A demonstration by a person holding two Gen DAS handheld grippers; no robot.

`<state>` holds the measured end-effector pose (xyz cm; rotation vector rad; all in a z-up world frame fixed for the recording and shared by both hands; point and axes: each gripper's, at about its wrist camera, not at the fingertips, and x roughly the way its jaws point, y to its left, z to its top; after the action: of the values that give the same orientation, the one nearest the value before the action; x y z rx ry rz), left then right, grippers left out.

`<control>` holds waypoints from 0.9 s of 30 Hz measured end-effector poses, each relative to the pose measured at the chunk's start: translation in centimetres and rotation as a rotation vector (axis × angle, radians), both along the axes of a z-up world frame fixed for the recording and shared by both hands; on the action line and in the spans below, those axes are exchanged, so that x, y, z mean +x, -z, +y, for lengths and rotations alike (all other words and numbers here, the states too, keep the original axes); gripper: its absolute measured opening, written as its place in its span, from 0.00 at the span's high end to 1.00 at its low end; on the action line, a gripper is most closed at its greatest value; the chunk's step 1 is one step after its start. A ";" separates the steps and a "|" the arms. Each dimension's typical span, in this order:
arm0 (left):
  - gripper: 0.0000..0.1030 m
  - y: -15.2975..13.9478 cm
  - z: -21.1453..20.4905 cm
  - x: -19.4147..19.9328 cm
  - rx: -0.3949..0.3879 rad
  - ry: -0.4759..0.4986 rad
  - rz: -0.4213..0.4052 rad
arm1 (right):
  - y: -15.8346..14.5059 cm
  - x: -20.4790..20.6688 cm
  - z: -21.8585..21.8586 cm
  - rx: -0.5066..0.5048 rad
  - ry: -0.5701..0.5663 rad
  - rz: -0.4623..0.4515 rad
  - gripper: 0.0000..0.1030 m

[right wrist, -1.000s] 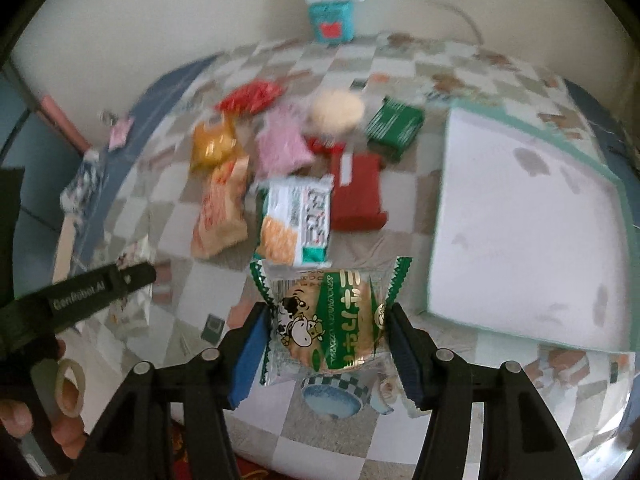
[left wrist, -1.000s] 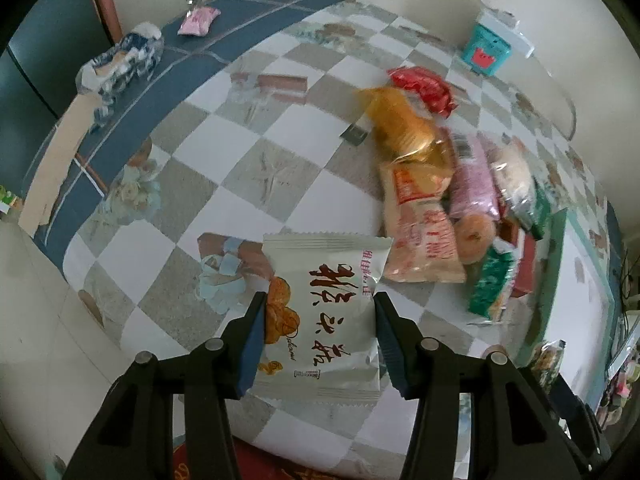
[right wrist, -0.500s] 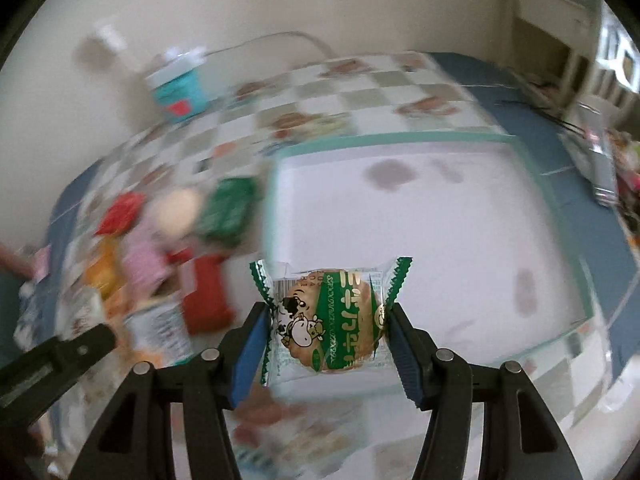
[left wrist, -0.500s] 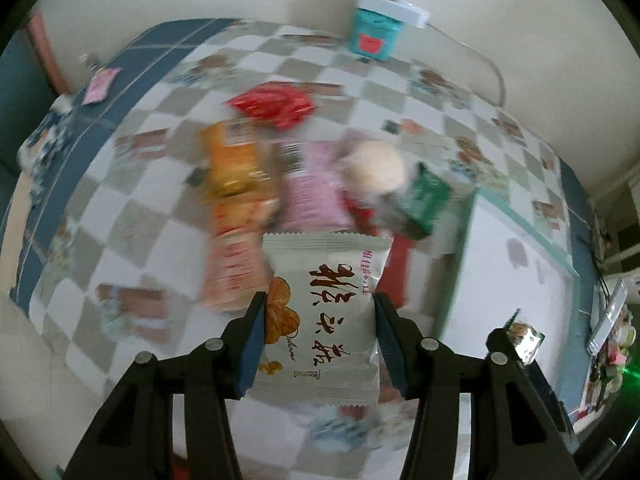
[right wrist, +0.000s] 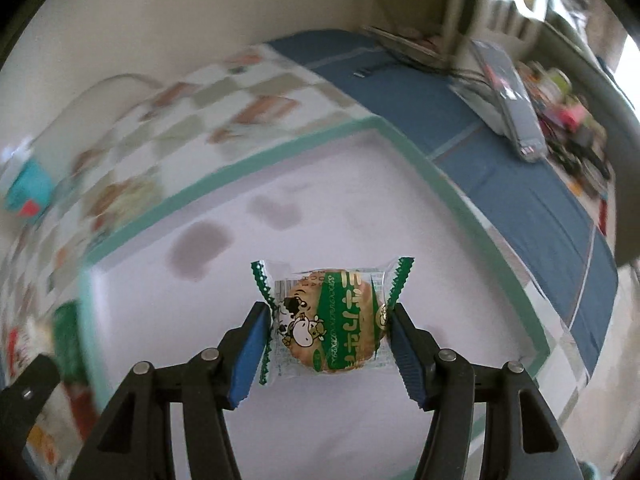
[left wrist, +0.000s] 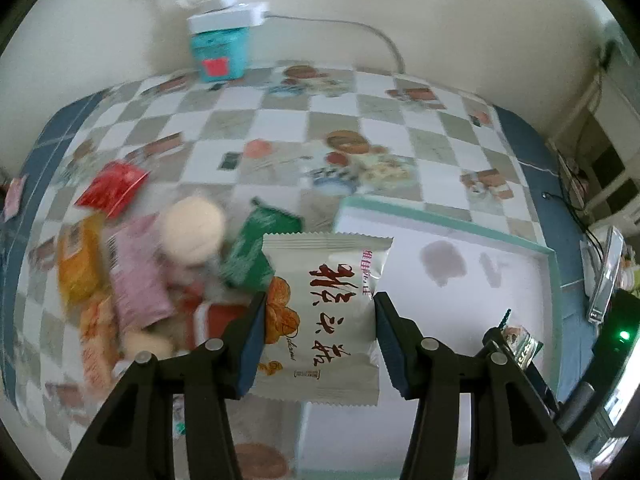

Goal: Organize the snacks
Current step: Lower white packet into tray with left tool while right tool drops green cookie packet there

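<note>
2 grippers loaded. left gripper (left wrist: 318, 344) clamped on white snack pack (left wrist: 324, 312), hanging at near-left edge of white tray (left wrist: 520, 280), snack pile (left wrist: 160, 264) off to its left. right gripper (right wrist: 326, 342) over tray middle, jaws opening around green cookie pack (right wrist: 332, 316), pads at its ends. step: dropping into tray. next, likely: finish right release, then carry left pack further over the tray.

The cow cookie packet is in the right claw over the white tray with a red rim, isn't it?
Nearly. The tray's rim is green, not red, as the right wrist view shows. The rest holds: the cow cookie packet sits in the right claw, over the white tray, and the jaws are easing open.
</note>
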<state>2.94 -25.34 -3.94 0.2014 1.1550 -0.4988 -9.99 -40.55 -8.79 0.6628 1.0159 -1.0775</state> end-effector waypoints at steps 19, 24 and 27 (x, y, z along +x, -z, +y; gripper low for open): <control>0.15 -0.8 -1.2 2.2 -0.035 -0.013 0.002 | -2.8 -0.2 -1.9 -0.093 0.055 -0.029 0.17; 0.13 -2.2 4.5 3.7 -0.059 -0.149 0.019 | -4.1 0.5 0.9 -0.083 -0.023 -0.054 0.13; 0.13 -2.7 8.1 4.3 -0.049 -0.223 0.009 | -5.1 1.0 3.0 -0.082 -0.092 -0.081 0.11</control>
<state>7.22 -17.28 -1.22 0.0265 1.1568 -0.3308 -8.99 -37.56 -3.71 0.5834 0.9194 -0.9994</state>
